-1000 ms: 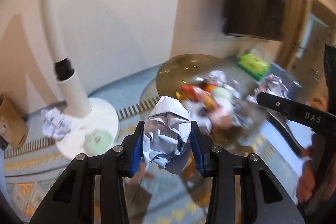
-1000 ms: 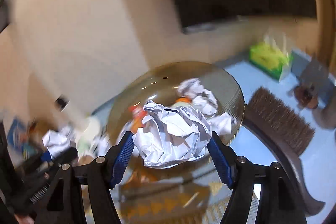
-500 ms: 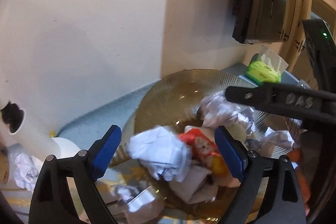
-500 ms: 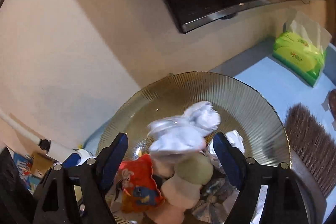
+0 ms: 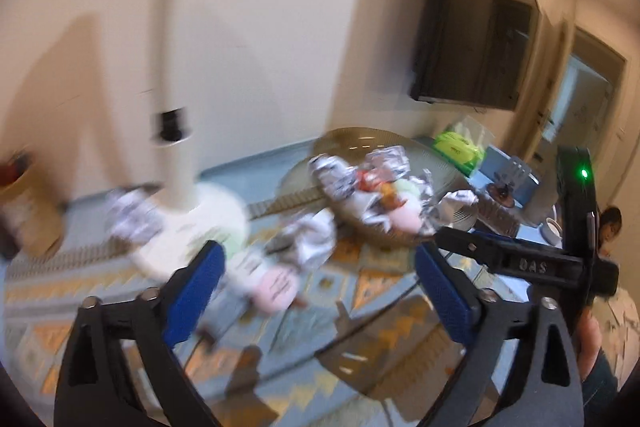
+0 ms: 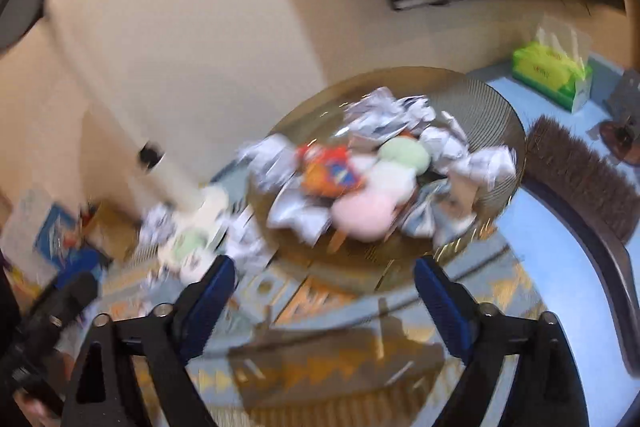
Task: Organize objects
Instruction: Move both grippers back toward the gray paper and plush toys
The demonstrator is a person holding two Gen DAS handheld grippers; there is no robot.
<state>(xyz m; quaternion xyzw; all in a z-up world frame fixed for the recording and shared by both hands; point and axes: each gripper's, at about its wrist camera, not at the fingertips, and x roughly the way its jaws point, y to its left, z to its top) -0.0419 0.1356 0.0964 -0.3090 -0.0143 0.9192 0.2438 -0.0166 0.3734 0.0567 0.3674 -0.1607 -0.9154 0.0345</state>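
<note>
Both views are blurred; the left tongs point(image 5: 316, 287) stand wide apart with nothing between the blue pads, and the right tongs point(image 6: 320, 299) likewise gape, bare; the ribbed amber bowl point(image 6: 492, 107) sits on the glass table point(image 6: 560, 267), heaped with crumpled paper balls point(image 6: 384, 115), an orange snack packet point(image 6: 328, 171) and pastel plush pieces point(image 6: 372, 215); a brown brush point(image 6: 580, 167) lies just beside the bowl, a green tissue pack point(image 6: 552, 71) farther back.

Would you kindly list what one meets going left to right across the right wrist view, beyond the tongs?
Crumpled paper on the floor → glass bowl → brush → green tissue pack.
</note>
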